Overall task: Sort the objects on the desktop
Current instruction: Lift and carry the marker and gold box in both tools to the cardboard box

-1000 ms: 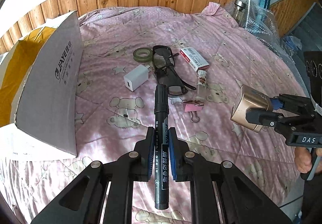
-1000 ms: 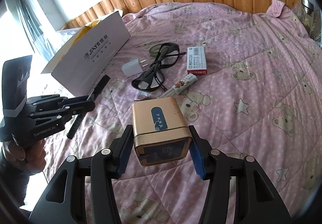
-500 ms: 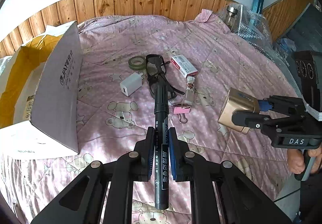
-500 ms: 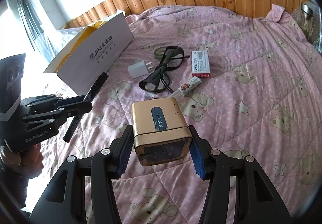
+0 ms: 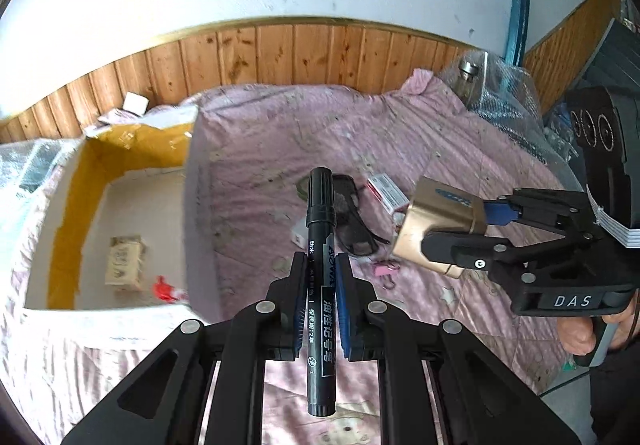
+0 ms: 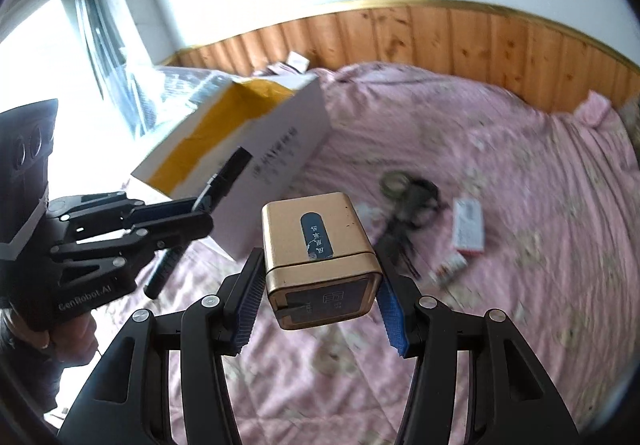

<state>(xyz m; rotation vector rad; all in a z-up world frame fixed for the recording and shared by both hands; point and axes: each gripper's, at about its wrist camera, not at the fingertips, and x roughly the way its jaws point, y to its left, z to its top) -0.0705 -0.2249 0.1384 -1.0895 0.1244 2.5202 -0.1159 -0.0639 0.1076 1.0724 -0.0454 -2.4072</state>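
A pink quilt point(image 5: 400, 149) covers the bed. Left wrist view: the left gripper point(image 5: 322, 309) clamps a marker point(image 5: 320, 257) mid-barrel; it looks light, stiff and slick. The open box point(image 5: 132, 229) lies at nine o'clock.

Right wrist view: the right gripper point(image 6: 320, 305) grips a gold tin point(image 6: 320, 257) by its flat sides, probably rigid and slippery, box at eleven o'clock.

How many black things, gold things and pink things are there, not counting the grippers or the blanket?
Black: 2 (marker, glasses)
Gold: 1 (tin)
Pink: 1 (binder clip)
Total: 4
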